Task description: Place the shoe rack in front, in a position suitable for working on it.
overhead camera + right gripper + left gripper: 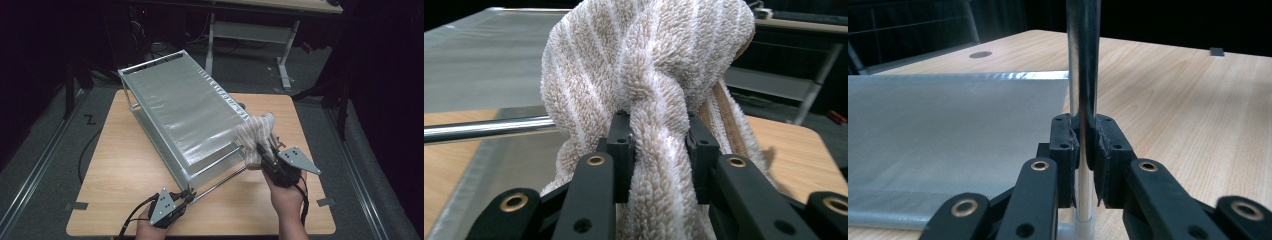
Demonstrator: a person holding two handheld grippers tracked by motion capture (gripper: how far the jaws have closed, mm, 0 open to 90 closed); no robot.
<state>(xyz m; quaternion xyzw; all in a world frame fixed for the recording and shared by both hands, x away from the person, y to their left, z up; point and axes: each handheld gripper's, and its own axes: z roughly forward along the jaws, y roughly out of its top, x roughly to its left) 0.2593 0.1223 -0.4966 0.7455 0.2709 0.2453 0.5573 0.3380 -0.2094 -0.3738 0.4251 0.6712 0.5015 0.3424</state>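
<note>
Left claw (1083, 165) clamped on rack's chrome post (1083, 75), right claw (659, 150) pinching striped towel (649, 65) against rack's corner

Rack (165, 95): shiny metal frame carrying matt grey fine-mesh shelves.
Rack leg (1083, 60): polished chrome tube, mirror-smooth, ending in a whitish plastic foot.
Towel (649, 65): fluffy terry cloth beside the rack, beige and white stripes.
Table (125, 165): pale wood-grain top under the rack, smooth, satin.
Gripper jaws: matt black plastic, brass-coloured rivets.

Towel (254, 136) — beige, white-striped; rack (185, 107) — silver.
</note>
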